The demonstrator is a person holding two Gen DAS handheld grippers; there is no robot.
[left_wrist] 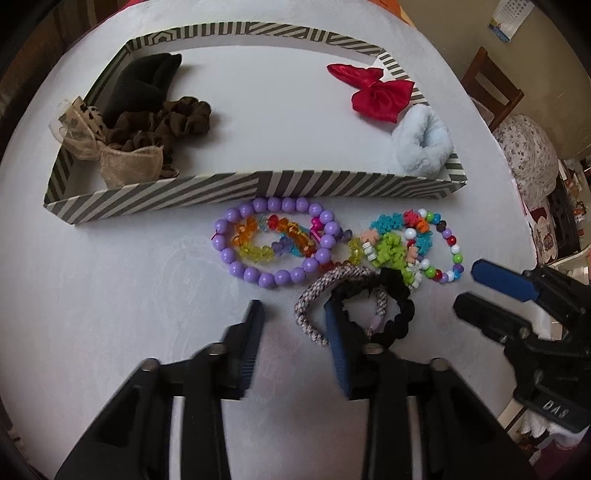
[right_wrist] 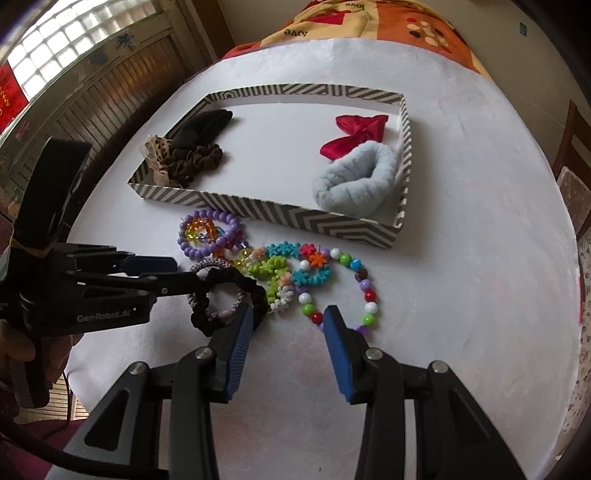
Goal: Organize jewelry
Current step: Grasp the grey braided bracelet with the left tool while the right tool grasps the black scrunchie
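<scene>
A striped tray (left_wrist: 236,188) (right_wrist: 295,218) holds dark brown scrunchies (left_wrist: 173,118), a red bow (left_wrist: 376,90) and a pale blue fluffy scrunchie (left_wrist: 423,140) (right_wrist: 354,184). In front of it lie a purple bead bracelet (left_wrist: 273,273) (right_wrist: 210,251), coloured bracelets (left_wrist: 402,243) (right_wrist: 295,269), a braided band (left_wrist: 314,295) and a black scrunchie (left_wrist: 395,302) (right_wrist: 229,299). My left gripper (left_wrist: 293,315) (right_wrist: 184,275) is open, its right finger against the black scrunchie and braided band. My right gripper (right_wrist: 290,317) (left_wrist: 467,288) is open, just short of the bracelets.
The round table has a white cloth (right_wrist: 461,295). A wooden chair (left_wrist: 491,88) stands beyond its far right edge. A patterned blanket (right_wrist: 369,22) lies past the far edge. A window and wood panelling (right_wrist: 92,74) are at the left.
</scene>
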